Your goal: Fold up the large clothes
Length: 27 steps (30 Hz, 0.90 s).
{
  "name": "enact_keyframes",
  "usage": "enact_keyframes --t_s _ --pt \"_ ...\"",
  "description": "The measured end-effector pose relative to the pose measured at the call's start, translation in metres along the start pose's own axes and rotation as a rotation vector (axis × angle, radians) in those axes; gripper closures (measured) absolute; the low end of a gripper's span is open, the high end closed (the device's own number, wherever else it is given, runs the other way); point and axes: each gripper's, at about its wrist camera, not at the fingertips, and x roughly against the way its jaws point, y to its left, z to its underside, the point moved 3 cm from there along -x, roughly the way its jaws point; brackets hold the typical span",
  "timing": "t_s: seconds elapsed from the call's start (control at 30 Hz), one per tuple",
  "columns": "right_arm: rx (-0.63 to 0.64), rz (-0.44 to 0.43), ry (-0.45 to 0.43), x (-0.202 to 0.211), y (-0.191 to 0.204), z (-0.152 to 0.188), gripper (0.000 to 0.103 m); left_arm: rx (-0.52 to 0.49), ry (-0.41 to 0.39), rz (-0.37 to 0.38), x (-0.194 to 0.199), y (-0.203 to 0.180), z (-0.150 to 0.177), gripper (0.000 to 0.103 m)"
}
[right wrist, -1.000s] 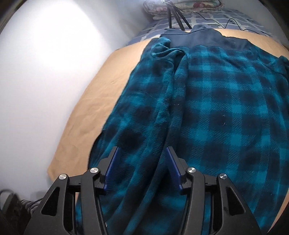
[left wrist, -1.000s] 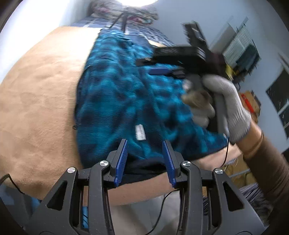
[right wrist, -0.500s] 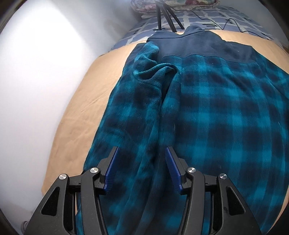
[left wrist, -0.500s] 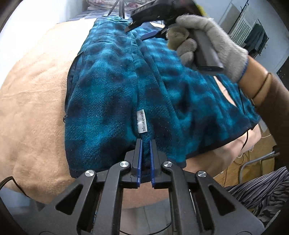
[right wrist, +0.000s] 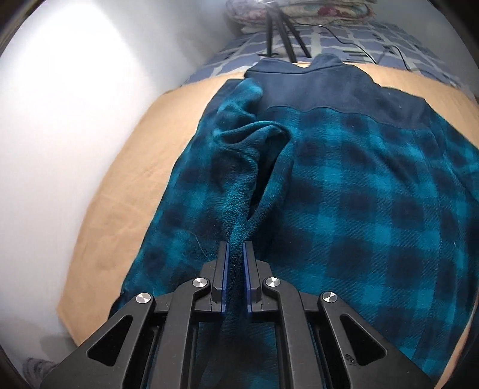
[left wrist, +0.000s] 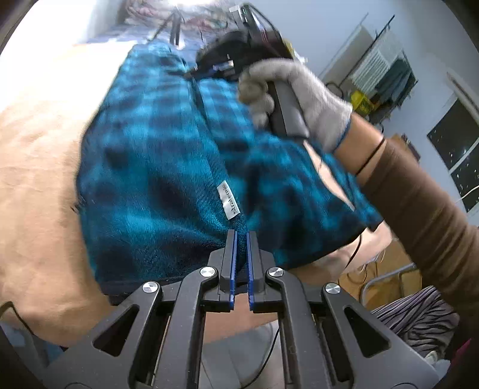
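A teal and dark blue plaid fleece jacket (left wrist: 155, 167) lies spread on a tan bed cover (left wrist: 39, 185). My left gripper (left wrist: 241, 236) is shut on a fold of the jacket at its hem, just below a white label (left wrist: 228, 201). My right gripper (right wrist: 235, 248) is shut on a raised ridge of the same jacket (right wrist: 374, 209) beside the bunched sleeve (right wrist: 239, 131). The navy yoke and collar (right wrist: 323, 89) lie at the far end. In the left wrist view the right gripper (left wrist: 239, 54) shows higher up the jacket, held by a gloved hand (left wrist: 299, 95).
A white wall (right wrist: 60, 119) runs along the left of the bed. A tripod (right wrist: 281, 33) and folded quilts (right wrist: 299, 12) stand at the bed's far end on a blue checked sheet (right wrist: 359, 39). A clothes rack (left wrist: 386, 68), cables and boxes are on the room's right side.
Both grippers went from open to shut on the jacket: the left closed half a second ago, the right just now. A ridge of fabric has risen between the right fingers.
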Motion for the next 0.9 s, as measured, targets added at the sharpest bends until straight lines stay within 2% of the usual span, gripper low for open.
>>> enact_keyframes --t_s 0.17,0.27,0.37,0.47,0.53,0.57,0.63,0.73,0.8,0.9 --pt "0.024 0.07 0.021 -0.023 -0.012 0.013 0.096 -0.031 0.067 -0.05 -0.031 0.001 0.012 0.1" --pt "0.043 0.084 -0.004 -0.026 -0.01 0.017 0.096 -0.039 0.078 -0.055 -0.035 0.003 0.013 0.1" --pt "0.072 0.123 -0.024 -0.012 -0.004 0.016 0.088 -0.053 0.073 -0.057 -0.031 0.0 0.013 0.1" --pt "0.097 0.152 -0.096 0.018 0.003 0.018 0.088 -0.062 0.072 -0.04 -0.019 -0.001 0.014 0.092" --pt "0.114 0.107 -0.142 0.038 0.015 0.026 0.088 -0.054 0.057 0.005 -0.002 0.0 0.018 0.08" --pt "0.123 0.056 -0.162 0.049 0.024 0.034 0.088 -0.06 0.045 0.024 0.008 0.001 0.02 0.075" --pt "0.169 0.006 -0.164 0.057 0.042 0.049 0.088 -0.076 0.02 0.038 0.027 0.002 0.022 0.075" --pt "0.219 -0.026 -0.157 0.059 0.064 0.071 0.088 -0.109 -0.037 -0.017 0.052 0.006 0.022 0.075" --pt "0.207 -0.085 -0.126 0.056 0.071 0.084 0.088 -0.103 -0.063 -0.036 0.065 0.015 0.018 0.075" --pt "0.223 -0.129 -0.076 0.049 0.083 0.107 0.088 -0.084 -0.09 -0.088 0.08 0.037 0.011 0.075"
